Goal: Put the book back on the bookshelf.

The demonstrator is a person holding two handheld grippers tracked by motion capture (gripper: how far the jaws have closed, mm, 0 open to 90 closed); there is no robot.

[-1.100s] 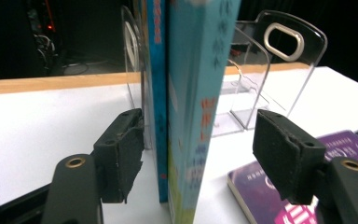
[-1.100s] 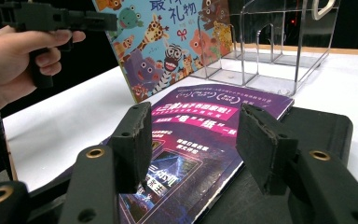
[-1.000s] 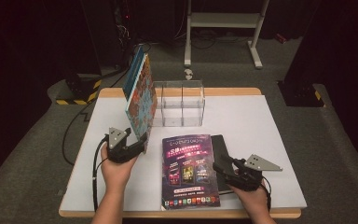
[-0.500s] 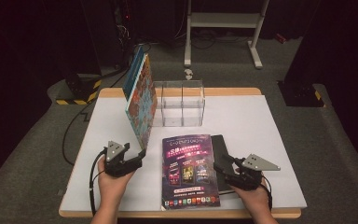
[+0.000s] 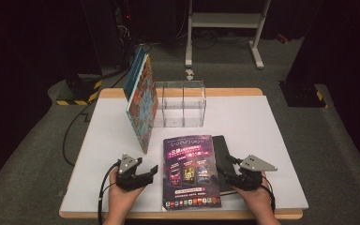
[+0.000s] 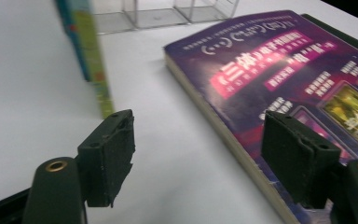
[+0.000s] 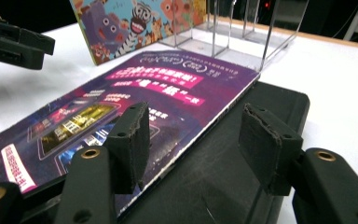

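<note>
A purple book [image 5: 190, 171] lies flat at the near middle of the white table [image 5: 262, 122], on top of a black book [image 5: 225, 157]. My left gripper [image 5: 151, 171] rests low at its left side, open. Its jaws have just been opening, and in the left gripper view [image 6: 200, 158] the purple book's [image 6: 279, 74] spine edge lies between them untouched. My right gripper [image 5: 228, 165] is open at the book's right side. In the right gripper view [image 7: 193, 144] its jaws straddle the purple cover's [image 7: 135, 102] edge over the black book [image 7: 242, 154]. A colourful picture book [image 5: 143, 105] stands leaning against a clear holder [image 5: 180, 103].
The clear holder's compartments stand behind the books, at the table's far middle. A metal stand [image 5: 225, 28] and a yellow-black striped base [image 5: 79, 93] are on the floor beyond the table. A cable [image 5: 105, 187] trails from the left gripper near the front edge.
My left gripper has drawn back from the standing picture book's lower corner toward the near edge and sunk to the table beside the purple book. The right gripper has stayed in place.
</note>
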